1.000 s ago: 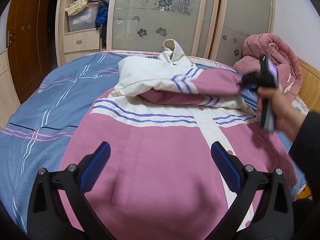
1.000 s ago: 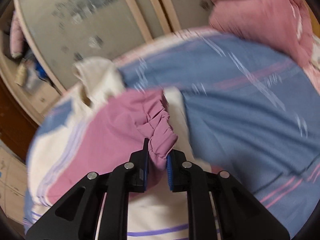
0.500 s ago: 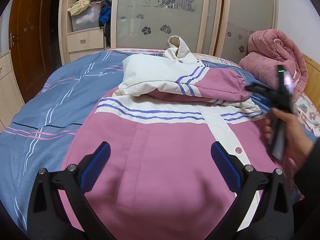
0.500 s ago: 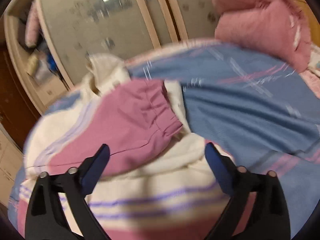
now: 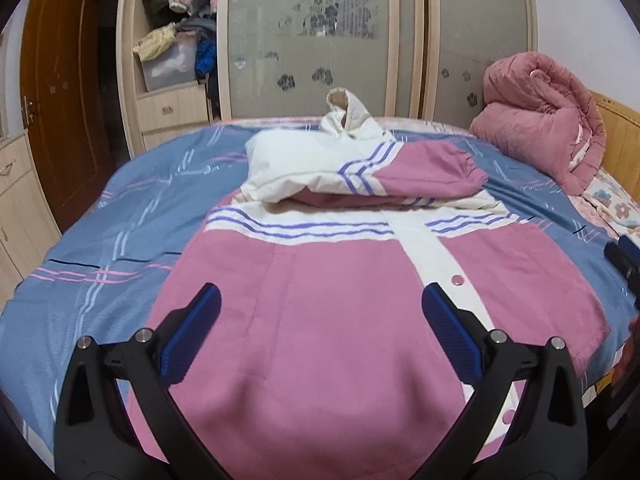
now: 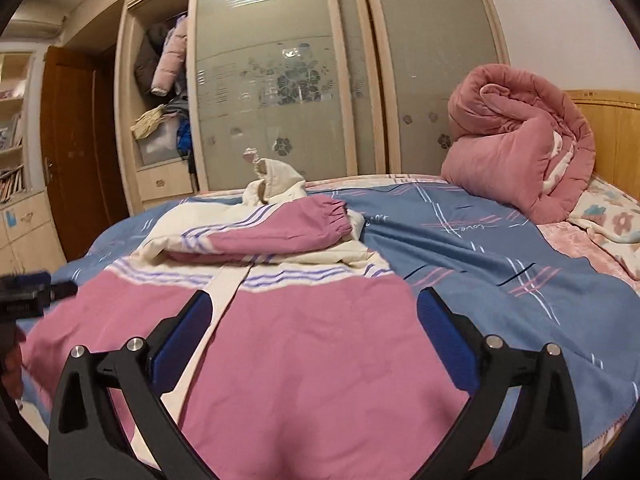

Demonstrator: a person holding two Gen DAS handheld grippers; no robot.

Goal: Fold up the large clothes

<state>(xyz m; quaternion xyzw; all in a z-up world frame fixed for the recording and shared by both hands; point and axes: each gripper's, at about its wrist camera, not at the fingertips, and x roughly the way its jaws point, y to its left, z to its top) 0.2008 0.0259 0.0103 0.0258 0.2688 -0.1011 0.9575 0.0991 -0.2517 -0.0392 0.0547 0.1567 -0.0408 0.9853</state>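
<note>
A pink and cream hooded jacket (image 5: 328, 300) with purple stripes lies front up on the blue bed sheet (image 5: 120, 216). Its pink sleeve (image 5: 424, 176) is folded across the chest, cuff to the right, below the cream hood (image 5: 348, 112). My left gripper (image 5: 320, 300) hovers open over the lower front of the jacket, holding nothing. My right gripper (image 6: 315, 300) hangs over the jacket's right half; its jaws are opening, with nothing pinched between them. The folded sleeve (image 6: 280, 228) lies well ahead of it. Each gripper shows at the other view's edge.
A rolled pink quilt (image 6: 516, 144) sits at the head of the bed by the wooden headboard (image 6: 612, 128). A wardrobe with frosted sliding doors (image 5: 320, 40) and open shelves of clothes (image 5: 176, 52) stands behind the bed. A brown door (image 5: 60, 100) is at the left.
The right gripper let go of the pink sleeve cuff, opened wide and pulled back toward the jacket's lower part. The sleeve now rests across the chest. The left gripper shifted a little.
</note>
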